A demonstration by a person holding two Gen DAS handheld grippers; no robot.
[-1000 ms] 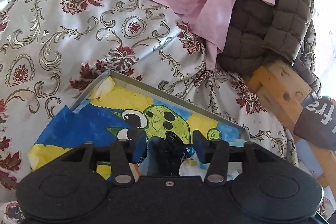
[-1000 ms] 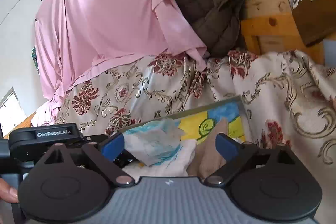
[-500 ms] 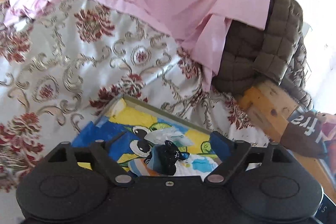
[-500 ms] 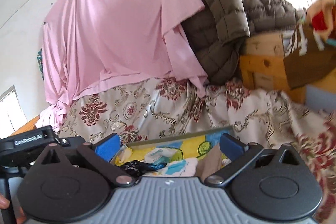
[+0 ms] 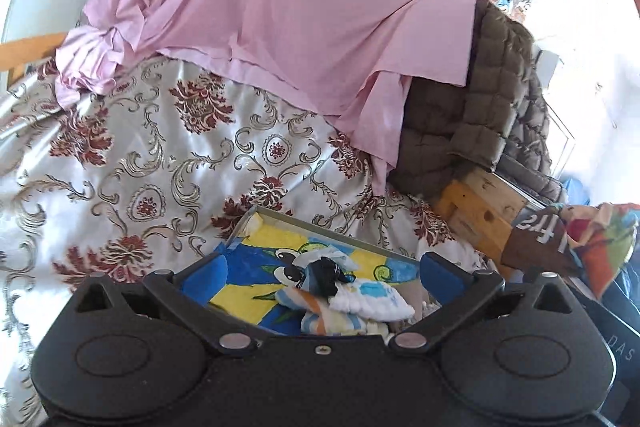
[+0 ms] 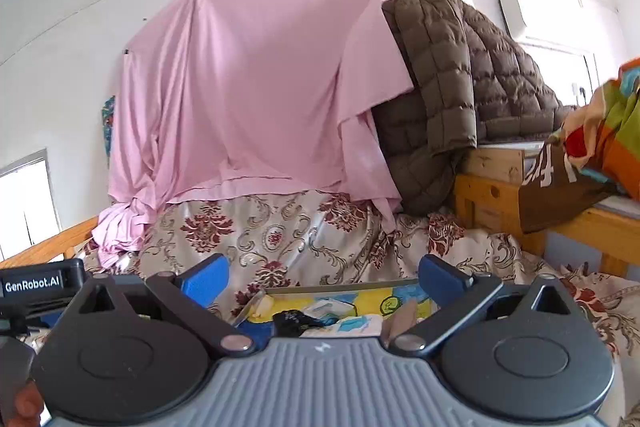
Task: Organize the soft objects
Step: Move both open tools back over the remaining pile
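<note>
A shallow tray (image 5: 280, 219) with a blue and yellow cartoon bottom lies on the flowered bedspread (image 5: 160, 163). In it sits a small pile of soft things: a black piece (image 5: 325, 275) on top, a white and blue cloth (image 5: 370, 303) and a striped cloth (image 5: 320, 323). My left gripper (image 5: 326, 265) hovers above and behind the pile. Its jaws are opening wide and touch nothing. In the right wrist view, my right gripper (image 6: 322, 277) is open and empty over the same tray (image 6: 344, 288), with the black piece (image 6: 292, 319) below it.
A pink sheet (image 6: 260, 87) hangs on the wall behind the bed. A brown quilted jacket (image 6: 448, 99) is draped over a wooden frame (image 6: 492, 195) at the right, beside a brown box (image 6: 556, 195) and a colourful cloth (image 6: 612, 123). The left gripper's casing (image 6: 32, 285) shows at the left.
My left gripper's jaws spread apart and let go of the black piece, which now lies on the pile. Both grippers drew back and up from the tray.
</note>
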